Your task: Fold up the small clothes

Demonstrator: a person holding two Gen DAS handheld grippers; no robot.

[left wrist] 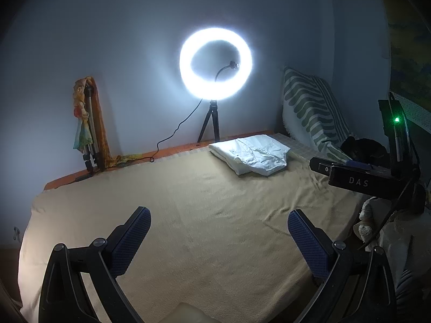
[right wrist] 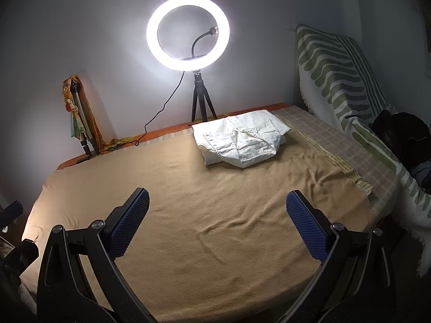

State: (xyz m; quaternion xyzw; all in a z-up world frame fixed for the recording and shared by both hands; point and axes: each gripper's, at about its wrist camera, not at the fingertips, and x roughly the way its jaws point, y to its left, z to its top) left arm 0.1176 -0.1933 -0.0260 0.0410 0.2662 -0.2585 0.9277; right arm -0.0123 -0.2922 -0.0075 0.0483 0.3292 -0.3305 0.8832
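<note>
A folded white garment (left wrist: 250, 154) lies at the far side of the tan blanket (left wrist: 188, 215). It also shows in the right wrist view (right wrist: 242, 140) on the tan blanket (right wrist: 188, 202). My left gripper (left wrist: 218, 224) is open and empty, held above the blanket well short of the garment. My right gripper (right wrist: 217, 207) is open and empty, also above the blanket and short of the garment. The right gripper's black body (left wrist: 361, 177) shows at the right edge of the left wrist view.
A lit ring light on a small tripod (right wrist: 188, 32) stands at the far edge against the wall, its cable trailing left. A folded tripod with a colourful cloth (right wrist: 80, 113) leans at the back left. A green-striped cushion (right wrist: 339, 80) and dark items (right wrist: 404, 134) are on the right.
</note>
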